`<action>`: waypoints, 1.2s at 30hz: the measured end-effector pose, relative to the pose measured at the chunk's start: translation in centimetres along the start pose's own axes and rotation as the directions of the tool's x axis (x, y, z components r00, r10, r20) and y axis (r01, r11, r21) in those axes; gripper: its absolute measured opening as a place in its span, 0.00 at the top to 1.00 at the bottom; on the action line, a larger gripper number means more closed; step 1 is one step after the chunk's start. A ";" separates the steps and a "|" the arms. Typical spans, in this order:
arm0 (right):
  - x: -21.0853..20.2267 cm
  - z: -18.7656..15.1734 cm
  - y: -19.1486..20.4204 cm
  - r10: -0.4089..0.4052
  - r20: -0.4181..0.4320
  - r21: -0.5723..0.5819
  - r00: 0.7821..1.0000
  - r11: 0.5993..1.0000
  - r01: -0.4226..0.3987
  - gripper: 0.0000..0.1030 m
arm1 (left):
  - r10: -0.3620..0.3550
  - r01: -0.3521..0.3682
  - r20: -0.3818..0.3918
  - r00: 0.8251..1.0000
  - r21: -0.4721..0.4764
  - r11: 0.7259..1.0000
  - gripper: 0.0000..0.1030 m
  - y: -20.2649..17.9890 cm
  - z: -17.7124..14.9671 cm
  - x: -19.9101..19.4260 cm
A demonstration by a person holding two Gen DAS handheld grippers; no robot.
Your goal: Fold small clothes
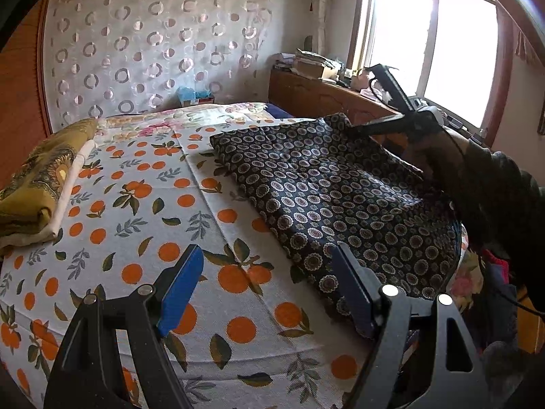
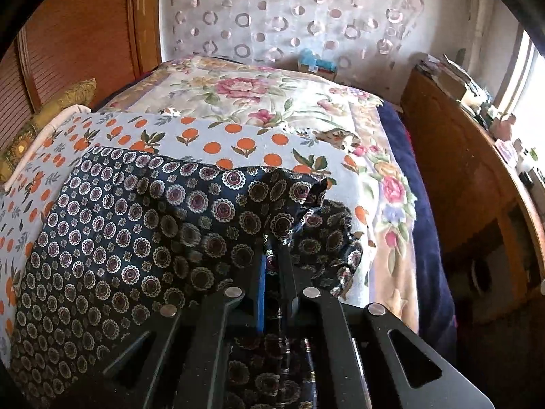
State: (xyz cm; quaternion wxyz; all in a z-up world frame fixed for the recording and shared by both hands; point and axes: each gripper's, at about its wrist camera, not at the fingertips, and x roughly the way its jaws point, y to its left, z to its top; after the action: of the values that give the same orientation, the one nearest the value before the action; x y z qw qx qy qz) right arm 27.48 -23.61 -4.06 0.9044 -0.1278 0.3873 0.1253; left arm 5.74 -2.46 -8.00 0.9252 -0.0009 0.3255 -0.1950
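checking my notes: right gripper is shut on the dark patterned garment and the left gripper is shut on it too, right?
Not quite. The right gripper is shut on the dark patterned garment, but the left gripper is open: in the left wrist view its blue pads stand wide apart over the orange-print cloth, gripping nothing.

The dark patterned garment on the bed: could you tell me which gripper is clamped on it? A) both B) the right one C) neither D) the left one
B: the right gripper is shut on the dark patterned garment, while the left gripper hangs open above the bedspread.
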 end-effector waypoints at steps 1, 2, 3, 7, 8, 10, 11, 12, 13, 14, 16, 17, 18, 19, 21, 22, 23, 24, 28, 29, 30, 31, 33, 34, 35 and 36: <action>-0.2 0.1 -0.2 -0.011 0.020 0.004 1.000 1.000 0.011 0.96 | -0.001 0.001 -0.001 1.000 0.000 1.000 0.24 0.0 0.0 0.0; -0.6 0.1 -0.4 -0.025 0.031 0.009 0.999 1.000 0.025 0.96 | -0.002 0.002 -0.003 1.000 0.001 1.000 0.24 -0.1 -0.1 0.1; -0.9 0.0 -0.8 -0.056 0.056 0.020 0.997 0.998 0.055 0.97 | -0.004 0.004 -0.006 1.000 0.002 1.000 0.24 -0.2 -0.1 0.2; -1.1 -0.1 -1.4 -0.125 0.064 0.030 0.990 0.992 0.123 0.96 | -0.013 0.013 -0.016 1.000 0.009 1.000 0.24 -0.5 -0.2 0.5; -1.2 -0.1 -1.5 -0.138 0.066 0.026 0.988 0.990 0.136 0.96 | -0.015 0.015 -0.017 1.000 0.010 1.000 0.24 -0.5 -0.2 0.6; -1.3 -0.4 -1.4 -0.153 0.059 0.023 0.987 0.988 0.152 0.83 | -0.021 0.021 -0.021 1.000 0.013 1.000 0.24 -0.7 -0.3 0.7; -1.5 -0.5 -1.1 -0.170 0.054 0.022 0.984 0.985 0.169 0.78 | -0.021 0.022 -0.023 1.000 0.015 1.000 0.24 -0.7 -0.3 0.7; -1.9 -0.8 -1.0 -0.181 0.054 0.020 0.982 0.983 0.180 0.67 | -0.022 0.023 -0.025 0.999 0.019 1.000 0.24 -0.7 -0.3 0.9; -2.4 -1.2 -0.9 -0.170 0.065 0.019 0.983 0.985 0.169 0.60 | -0.023 0.024 -0.027 0.999 0.023 0.999 0.24 -0.8 -0.3 1.0; -3.1 -1.6 -0.6 -0.157 0.077 0.017 0.985 0.988 0.156 0.57 | -0.024 0.025 -0.029 0.999 0.025 0.999 0.24 -0.9 -0.3 1.0; -4.5 -2.9 0.2 -0.136 0.097 0.008 0.986 0.991 0.136 0.50 | -0.027 0.029 -0.038 0.999 0.035 0.999 0.24 -1.4 -0.4 1.3; -5.2 -3.4 0.8 -0.127 0.105 0.004 0.986 0.992 0.127 0.48 | -0.028 0.030 -0.043 0.999 0.040 0.999 0.24 -1.5 -0.4 1.4; -5.8 -4.1 1.2 -0.114 0.116 0.006 0.987 0.993 0.115 0.42 | -0.029 0.031 -0.051 0.998 0.047 0.998 0.24 -1.8 -0.5 1.7; -6.6 -5.0 1.8 -0.108 0.128 0.011 0.986 0.994 0.107 0.38 | -0.029 0.032 -0.058 0.998 0.051 0.998 0.24 -2.0 -0.6 1.8; -7.8 -7.0 2.8 -0.083 0.145 0.012 0.986 0.997 0.082 0.34 | -0.032 0.037 -0.077 0.997 0.060 0.998 0.24 -2.4 -0.7 2.2; -8.2 -7.9 3.5 -0.063 0.148 0.007 0.987 0.998 0.062 0.33 | -0.034 0.039 -0.083 0.996 0.065 0.997 0.24 -2.6 -0.8 2.3; -8.5 -8.9 4.1 -0.041 0.148 0.002 0.988 0.999 0.041 0.33 | -0.034 0.041 -0.092 0.995 0.072 0.997 0.24 -2.8 -0.9 2.5; -8.6 -9.5 4.5 -0.025 0.145 -0.001 0.989 1.000 0.025 0.31 | -0.035 0.043 -0.101 0.994 0.080 0.996 0.24 -3.1 -0.9 2.6; -9.0 -12.0 5.8 0.025 0.120 -0.014 0.992 1.000 -0.023 0.30 | -0.037 0.048 -0.114 0.993 0.093 0.995 0.24 -3.6 -1.2 2.7; -9.1 -12.5 6.1 0.031 0.115 -0.020 0.993 0.999 -0.029 0.30 | -0.033 0.044 -0.113 0.993 0.096 0.994 0.24 -3.6 -1.2 2.7; -9.3 -13.1 6.4 0.037 0.108 -0.027 0.993 0.999 -0.035 0.30 | -0.028 0.039 -0.110 0.993 0.100 0.994 0.24 -3.7 -1.2 2.6; -9.5 -13.6 6.6 0.042 0.105 -0.032 0.994 0.999 -0.039 0.30 | -0.028 0.040 -0.109 0.994 0.101 0.994 0.24 -3.7 -1.2 2.6; -10.2 -14.7 7.0 0.049 0.105 -0.034 0.993 0.998 -0.045 0.30 | -0.034 0.045 -0.110 0.993 0.101 0.994 0.24 -3.8 -1.2 2.4; -10.2 -14.8 7.1 0.053 0.106 -0.028 0.993 0.998 -0.050 0.30 | -0.036 0.047 -0.110 0.993 0.101 0.994 0.24 -3.8 -1.2 2.4; -10.4 -15.1 7.2 0.063 0.109 -0.019 0.992 0.998 -0.062 0.30 | -0.039 0.050 -0.113 0.993 0.101 0.994 0.24 -3.8 -1.2 2.4; -10.5 -15.4 7.3 0.073 0.110 -0.011 0.991 0.997 -0.073 0.30 | -0.045 0.057 -0.120 0.992 0.100 0.993 0.24 -3.8 -1.3 2.5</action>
State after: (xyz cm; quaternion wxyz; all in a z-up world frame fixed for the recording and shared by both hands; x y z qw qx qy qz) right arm 7.81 -23.14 -7.59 0.9187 -0.1097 0.3408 0.1665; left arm 5.29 -6.71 -10.05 0.8980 0.0499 0.3688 -0.2349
